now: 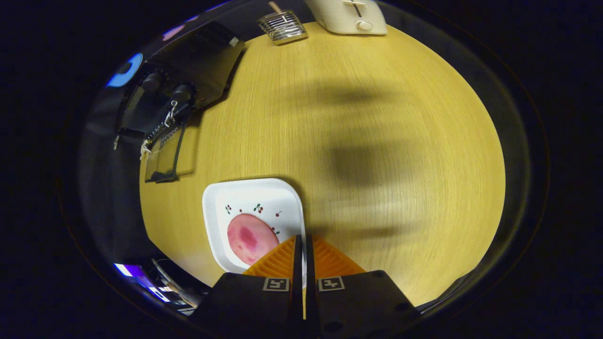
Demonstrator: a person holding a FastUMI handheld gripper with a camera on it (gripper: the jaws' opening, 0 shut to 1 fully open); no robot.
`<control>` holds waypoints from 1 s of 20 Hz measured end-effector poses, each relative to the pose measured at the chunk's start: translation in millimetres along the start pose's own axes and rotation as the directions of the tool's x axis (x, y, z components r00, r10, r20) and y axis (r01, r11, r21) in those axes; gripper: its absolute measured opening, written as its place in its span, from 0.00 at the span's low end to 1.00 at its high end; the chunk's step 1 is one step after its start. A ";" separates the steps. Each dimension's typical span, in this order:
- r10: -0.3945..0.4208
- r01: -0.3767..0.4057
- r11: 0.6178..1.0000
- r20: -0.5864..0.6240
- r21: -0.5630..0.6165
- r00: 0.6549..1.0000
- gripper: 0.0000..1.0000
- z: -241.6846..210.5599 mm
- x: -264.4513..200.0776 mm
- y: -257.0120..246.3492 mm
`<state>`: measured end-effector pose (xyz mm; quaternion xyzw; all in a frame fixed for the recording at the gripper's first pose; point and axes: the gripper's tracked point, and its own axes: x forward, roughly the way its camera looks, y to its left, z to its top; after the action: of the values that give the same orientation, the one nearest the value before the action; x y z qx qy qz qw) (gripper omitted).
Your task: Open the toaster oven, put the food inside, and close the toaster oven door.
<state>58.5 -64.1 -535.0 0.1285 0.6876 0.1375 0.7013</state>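
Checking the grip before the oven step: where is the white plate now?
In the gripper view the white plate lies on the wooden table, its rim pinched between the closed tongs, the pink food just left of them.

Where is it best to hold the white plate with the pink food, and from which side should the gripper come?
Grip the white plate at its thin raised rim on the side nearest the gripper, coming in low along the table. The fingers appear already shut on that edge, clear of the pink food.

Wood-grain table point(358, 141); glossy, perhaps ceramic plate point(249, 193).
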 end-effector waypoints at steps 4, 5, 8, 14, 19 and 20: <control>0.160 -0.168 0.969 0.053 0.184 0.986 0.08 -5.5 -13.4 10.3; 0.186 -0.198 0.954 0.072 0.223 0.980 0.08 -6.7 -16.3 13.0; 0.230 -0.250 0.929 0.104 0.274 0.968 0.08 -15.4 -18.4 21.0; 0.312 -0.360 0.852 0.184 0.380 0.932 0.05 -34.6 -22.1 43.4; 0.354 -0.441 0.784 0.269 0.437 0.896 0.05 -42.8 -42.7 71.9; 0.355 -0.449 0.778 0.281 0.440 0.892 0.05 -43.4 -48.4 81.1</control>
<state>13.0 -7.0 -461.0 0.4593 0.5887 0.0921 0.6587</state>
